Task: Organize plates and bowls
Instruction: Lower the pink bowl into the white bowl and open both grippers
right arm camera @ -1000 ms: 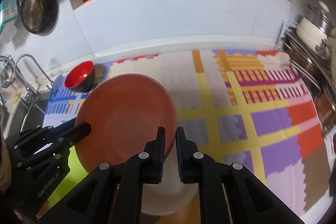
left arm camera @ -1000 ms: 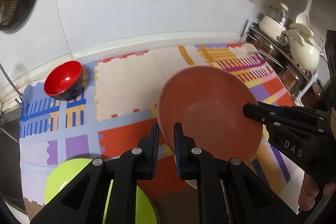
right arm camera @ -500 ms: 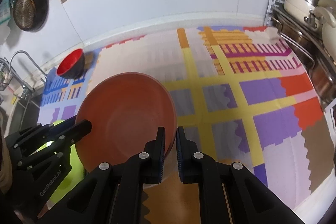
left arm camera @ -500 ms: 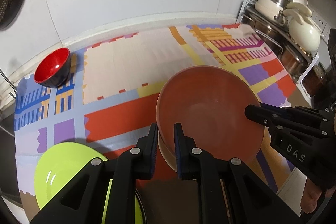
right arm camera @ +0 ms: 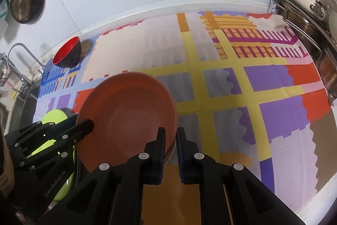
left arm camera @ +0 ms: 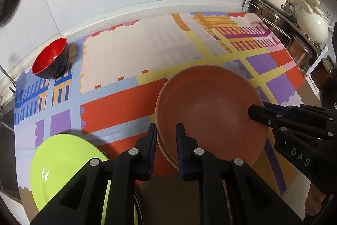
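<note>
- Left wrist view shows the terracotta plate (left arm camera: 210, 111) held in the air above the patterned mat (left arm camera: 130, 52), tipped slightly; a second, paler rim shows beneath its near edge (possibly another dish nested under it, though that cannot be told for certain).
- The left gripper (left arm camera: 165, 149) is clamped on the plate's near-left rim, its blue-padded fingers (left arm camera: 152, 149) pressing either side of the edge.
- The right gripper (right arm camera: 170, 151) pinches the opposite rim in the same way, so the plate is carried between the two tools, one on each side.
- Below and to the left lies the lime-green plate (left arm camera: 61, 166), flat at the mat's near corner, partly hidden by the left gripper's body.
- The red bowl (left arm camera: 51, 61) stands at the far left corner of the mat, well apart from both plates.
- Further out, pots and a cream kettle (left arm camera: 311, 24) sit on a rack at the right; a tap (right arm camera: 19, 56) and sink edge lie at the left.
- By my judgement, the step in hand is carrying the terracotta plate toward a stacking spot, likely the green plate.
- The next move would call for keeping both grips level, centring over the green plate, lowering until it rests, then letting go on each side.
</note>
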Tool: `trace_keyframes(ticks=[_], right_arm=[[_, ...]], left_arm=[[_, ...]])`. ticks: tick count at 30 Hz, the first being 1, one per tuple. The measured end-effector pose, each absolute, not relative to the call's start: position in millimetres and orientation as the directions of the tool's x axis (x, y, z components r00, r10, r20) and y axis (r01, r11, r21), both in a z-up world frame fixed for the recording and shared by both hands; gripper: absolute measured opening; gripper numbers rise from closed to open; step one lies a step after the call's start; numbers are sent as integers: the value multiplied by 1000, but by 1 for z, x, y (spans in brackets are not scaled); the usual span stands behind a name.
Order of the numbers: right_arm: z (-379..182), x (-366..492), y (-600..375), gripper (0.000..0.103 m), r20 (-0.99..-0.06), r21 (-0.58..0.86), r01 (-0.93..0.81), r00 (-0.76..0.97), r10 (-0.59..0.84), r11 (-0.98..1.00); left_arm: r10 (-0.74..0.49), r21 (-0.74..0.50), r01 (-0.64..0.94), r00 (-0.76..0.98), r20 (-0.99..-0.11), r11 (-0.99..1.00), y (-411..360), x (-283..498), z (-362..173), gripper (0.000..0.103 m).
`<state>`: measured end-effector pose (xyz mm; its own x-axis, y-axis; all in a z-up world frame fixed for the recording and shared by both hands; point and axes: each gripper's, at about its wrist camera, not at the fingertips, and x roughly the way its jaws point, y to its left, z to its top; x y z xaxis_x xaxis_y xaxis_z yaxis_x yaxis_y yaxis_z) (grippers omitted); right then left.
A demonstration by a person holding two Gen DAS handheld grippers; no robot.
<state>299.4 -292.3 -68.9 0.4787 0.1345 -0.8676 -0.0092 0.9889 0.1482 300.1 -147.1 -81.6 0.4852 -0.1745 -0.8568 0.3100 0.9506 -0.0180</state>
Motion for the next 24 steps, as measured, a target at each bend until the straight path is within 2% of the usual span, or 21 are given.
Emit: trace_keyframes(ticks=[10,13,14,15,17,24], right_arm=[[-77,299,-292,13,-873,155,-16,466,145,988],[-77,299,-291,13,-873,148,-20,466,140,989],[-76,299,-291,13,-874,142,-22,467,136,990],[-76,298,-290,14,-875,134,-23,467,129,991],[-75,297,-291,29,-872,129,-18,474,121,992],[-62,292,-294,29,-853,146,4,508,124,989]], left_arm=[[-181,-31,309,470,-864,951,-148,300,-87,26],[-185,-30,314,479,-858,949,-148,299,-85,32],[-187,-30,314,484,-855,949,-148,298,-84,38],[-187,-29,313,487,-853,949,-148,298,-83,42],[-185,-27,308,498,-847,951,-146,297,-80,43],[-191,-32,299,522,-831,954,-138,296,-66,49]])
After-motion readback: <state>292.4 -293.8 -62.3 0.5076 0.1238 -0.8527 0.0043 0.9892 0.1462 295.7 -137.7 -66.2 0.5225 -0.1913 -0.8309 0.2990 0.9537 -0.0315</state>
